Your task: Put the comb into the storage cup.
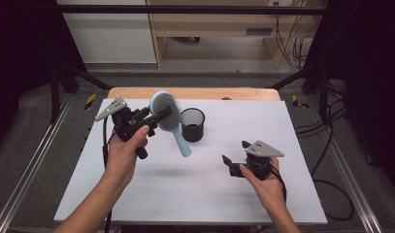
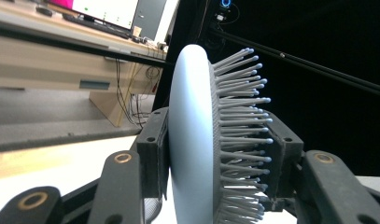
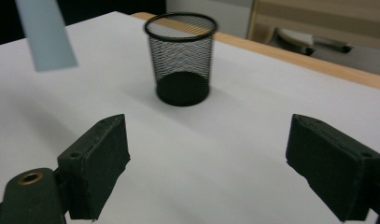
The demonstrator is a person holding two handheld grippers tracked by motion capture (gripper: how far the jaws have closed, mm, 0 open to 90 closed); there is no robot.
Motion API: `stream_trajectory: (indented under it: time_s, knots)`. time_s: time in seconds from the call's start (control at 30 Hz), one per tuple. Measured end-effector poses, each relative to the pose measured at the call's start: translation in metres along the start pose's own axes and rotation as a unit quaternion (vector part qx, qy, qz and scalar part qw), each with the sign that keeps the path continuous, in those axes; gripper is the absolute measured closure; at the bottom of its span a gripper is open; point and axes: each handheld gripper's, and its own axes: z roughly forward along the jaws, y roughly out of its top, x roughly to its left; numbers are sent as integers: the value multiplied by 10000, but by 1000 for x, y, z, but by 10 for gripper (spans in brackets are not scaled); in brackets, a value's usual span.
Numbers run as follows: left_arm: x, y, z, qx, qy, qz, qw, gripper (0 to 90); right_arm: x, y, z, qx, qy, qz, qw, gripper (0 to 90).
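My left gripper (image 1: 158, 115) clamps the blue hairbrush (image 1: 167, 112) by its head, lifted off the table's far left, beside the mesh cup (image 1: 192, 124). My right gripper (image 1: 235, 158) hovers near right, jaws wide, nothing between.

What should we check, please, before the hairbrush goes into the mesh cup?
1. Left tool clamped on the hairbrush head: ok, one pad on its back, one on the bristles.
2. Brush clear of the table: ok, lifted.
3. Handle pointing down: ok, though tilted.
4. Mesh cup upright: ok.
5. Cup empty: cannot tell.
6. Right tool open, holding nothing: ok, apart from the cup.
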Motion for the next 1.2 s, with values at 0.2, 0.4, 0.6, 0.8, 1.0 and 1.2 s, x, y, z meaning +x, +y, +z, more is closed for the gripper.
stream_trajectory:
  time_s: [0.2,0.4,0.6,0.8,1.0,1.2]
  knots:
    - [-8,13,5,8,-45,93,9999,509,-21,-9,-14,-575,-765,-38,9954,124]
    - [-17,23,4,-89,-26,166,9998,508,-27,-15,-23,-618,-861,-129,9943,123]
    - [-19,26,-4,-303,218,332,9988,508,-29,-20,-30,-615,-1092,-37,9921,127]
    - [-15,32,-8,-354,520,353,9974,508,-24,-20,-31,-640,-1147,15,9913,125]
    - [-3,39,-3,-405,561,284,9972,508,-21,-23,-22,-584,-993,-31,9933,114]
    - [14,48,7,-482,698,90,9964,508,-15,-22,-21,-601,-872,-138,9943,114]
